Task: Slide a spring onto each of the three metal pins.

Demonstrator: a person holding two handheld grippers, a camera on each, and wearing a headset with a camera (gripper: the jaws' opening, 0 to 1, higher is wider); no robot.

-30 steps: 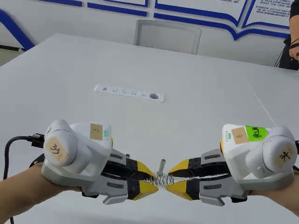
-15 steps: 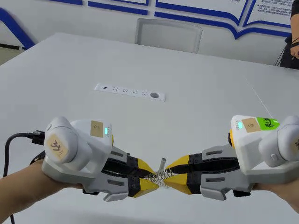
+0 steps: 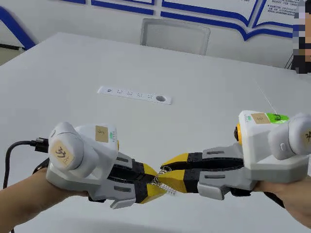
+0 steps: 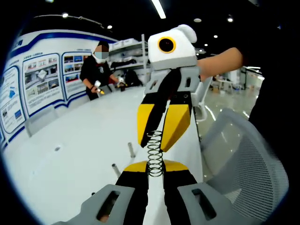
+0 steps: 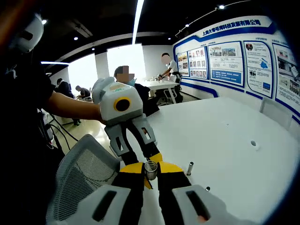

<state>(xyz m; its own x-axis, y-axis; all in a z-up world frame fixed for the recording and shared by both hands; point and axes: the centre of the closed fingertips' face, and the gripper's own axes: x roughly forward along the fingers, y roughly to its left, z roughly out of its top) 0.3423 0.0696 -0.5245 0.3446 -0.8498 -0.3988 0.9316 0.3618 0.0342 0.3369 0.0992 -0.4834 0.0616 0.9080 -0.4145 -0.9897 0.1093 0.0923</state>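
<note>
A small steel spring [image 3: 163, 181] hangs between both grippers' yellow tips, low over the white table [image 3: 194, 111]. My left gripper [image 3: 155, 184] comes in from the left, shut on one end of the spring [image 4: 154, 154]. My right gripper [image 3: 167, 174] comes in from the right, its tips overlapping the left's and closed around the other end, which I see end-on as a coil [image 5: 150, 168]. Two short metal pins [image 4: 132, 150] [image 4: 115, 169] stand upright on the table beyond the jaws. Two such pins [image 5: 190, 168] [image 5: 206, 189] stand to the right of the right gripper's tips.
A white power strip [image 3: 133, 95] lies mid-table, and a grey chair [image 3: 175, 36] stands at the far edge. A black cable [image 3: 14, 150] runs off the left gripper. A mesh chair [image 4: 248, 173] sits close behind the work. People stand in the background [image 4: 98, 70].
The right gripper has moved left, so its tips now overlap the left gripper's. The spring has gone from level to tilted. The pin seen earlier is hidden behind the right jaws.
</note>
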